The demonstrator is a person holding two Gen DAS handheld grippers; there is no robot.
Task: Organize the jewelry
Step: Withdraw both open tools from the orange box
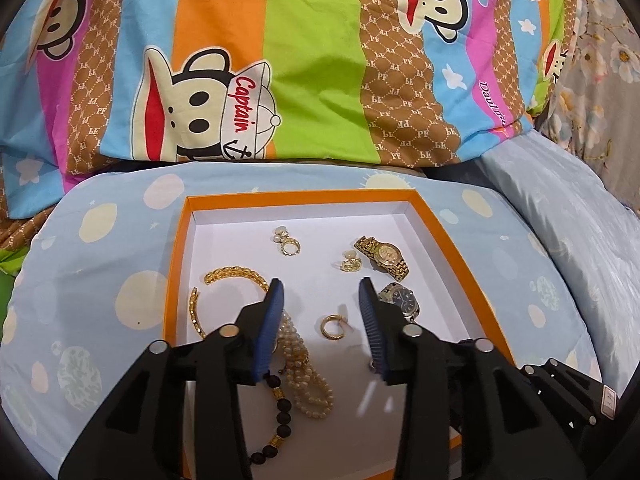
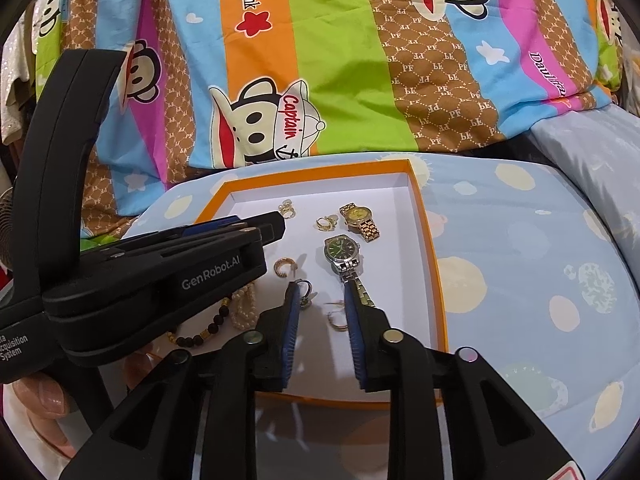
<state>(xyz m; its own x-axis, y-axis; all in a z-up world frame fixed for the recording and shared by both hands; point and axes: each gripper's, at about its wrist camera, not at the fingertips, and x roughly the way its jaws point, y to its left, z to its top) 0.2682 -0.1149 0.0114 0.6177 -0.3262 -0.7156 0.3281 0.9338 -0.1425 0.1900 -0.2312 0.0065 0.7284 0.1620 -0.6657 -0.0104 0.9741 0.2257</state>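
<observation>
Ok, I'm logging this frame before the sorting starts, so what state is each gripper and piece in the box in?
left gripper: open, empty, over the box.
right gripper: open, empty.
orange box: lidless.
gold watch: lying flat.
silver watch: face up.
pearl necklace: bunched.
gold bracelet: unclasped.

**Bright bedding on every side**

A pale blue pillow [image 1: 100, 264] printed with cream dots and planets fills the foreground. Behind it, touching its far edge, lies a striped cartoon-monkey quilt [image 1: 312, 60] in orange, green, pink, blue and brown. To the pillow's right sits plain pale blue bedding [image 1: 568, 216], with grey floral fabric [image 1: 600, 92] beyond.
</observation>
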